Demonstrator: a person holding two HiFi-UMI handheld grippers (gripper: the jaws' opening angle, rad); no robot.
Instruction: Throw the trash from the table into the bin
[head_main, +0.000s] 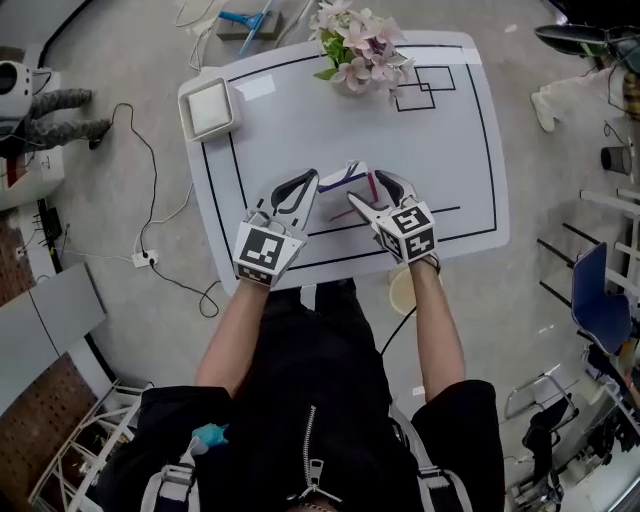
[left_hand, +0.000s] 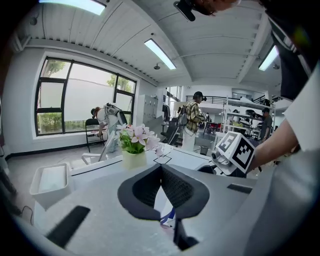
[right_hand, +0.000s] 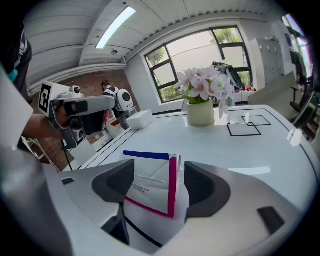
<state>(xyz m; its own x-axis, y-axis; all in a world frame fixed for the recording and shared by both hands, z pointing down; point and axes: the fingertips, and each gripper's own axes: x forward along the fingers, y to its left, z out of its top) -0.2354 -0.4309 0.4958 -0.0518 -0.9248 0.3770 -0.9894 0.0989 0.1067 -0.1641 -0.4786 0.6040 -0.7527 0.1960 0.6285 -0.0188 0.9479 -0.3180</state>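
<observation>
A white packet with blue and magenta edges lies near the front of the white table. My left gripper reaches it from the left. In the left gripper view its jaws meet at the tips, and a strip of the packet shows pinched between the pads. My right gripper comes in from the right. Its jaws stand wide open on either side of the packet, and the pads do not press on it.
A vase of pink flowers stands at the table's far edge, and a white square tray sits at its far left corner. Black tape rectangles mark the far right. A pale round container sits on the floor below the near edge. Cables cross the floor on the left.
</observation>
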